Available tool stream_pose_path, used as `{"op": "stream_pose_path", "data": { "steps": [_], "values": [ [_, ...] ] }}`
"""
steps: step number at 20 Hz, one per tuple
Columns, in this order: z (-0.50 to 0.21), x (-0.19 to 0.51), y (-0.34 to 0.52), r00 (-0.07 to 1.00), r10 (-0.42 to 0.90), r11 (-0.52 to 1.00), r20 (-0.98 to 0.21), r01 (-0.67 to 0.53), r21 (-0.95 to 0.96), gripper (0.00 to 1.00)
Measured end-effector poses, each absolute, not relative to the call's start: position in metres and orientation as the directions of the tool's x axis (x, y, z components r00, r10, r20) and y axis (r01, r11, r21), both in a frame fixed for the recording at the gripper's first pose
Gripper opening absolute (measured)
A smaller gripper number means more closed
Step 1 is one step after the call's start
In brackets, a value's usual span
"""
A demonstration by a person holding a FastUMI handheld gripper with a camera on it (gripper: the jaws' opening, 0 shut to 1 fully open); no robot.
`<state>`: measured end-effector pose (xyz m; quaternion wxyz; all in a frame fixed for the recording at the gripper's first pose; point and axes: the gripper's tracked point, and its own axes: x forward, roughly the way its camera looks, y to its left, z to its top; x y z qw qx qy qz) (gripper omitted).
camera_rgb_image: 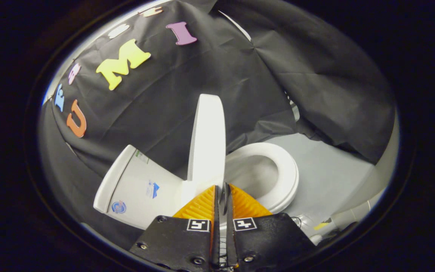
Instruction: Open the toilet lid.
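Furthest left stands the one toilet tank (pixel 134 185), a white ceramic box with small stickers on its side, set against the black cloth wall (pixel 187 87). Next comes the single toilet lid (pixel 207 139), raised on edge and seen almost end-on, rising from the hinge end just ahead of the fingertips. It looks like a stiff, smooth moulded plastic panel: light enough to swing with a push, hard and probably slippery, so it would slide off the pads unless taken across its thin free rim or pushed from the flat underside. It pivots only at the hinge, and I judge it would drop noisily if let go before leaning on the tank.

The gripper (pixel 222 190) sits at the lid's base with its two fingers pressed nearly together, only a thin slit between them; whether they nip the lid's lower edge I cannot tell.

To the right lies one seat ring (pixel 287 170), down flat on the bowl, with grey floor (pixel 330 170) beyond it.
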<state>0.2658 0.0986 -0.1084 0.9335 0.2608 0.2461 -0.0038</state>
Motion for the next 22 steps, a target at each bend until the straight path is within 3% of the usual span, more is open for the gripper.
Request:
{"op": "stream_pose_path", "data": {
  "steps": [22],
  "values": [
    [-0.067,0.261,0.146,0.906,0.044,0.962,-0.422,0.076,0.263,0.10]
  ]
}}
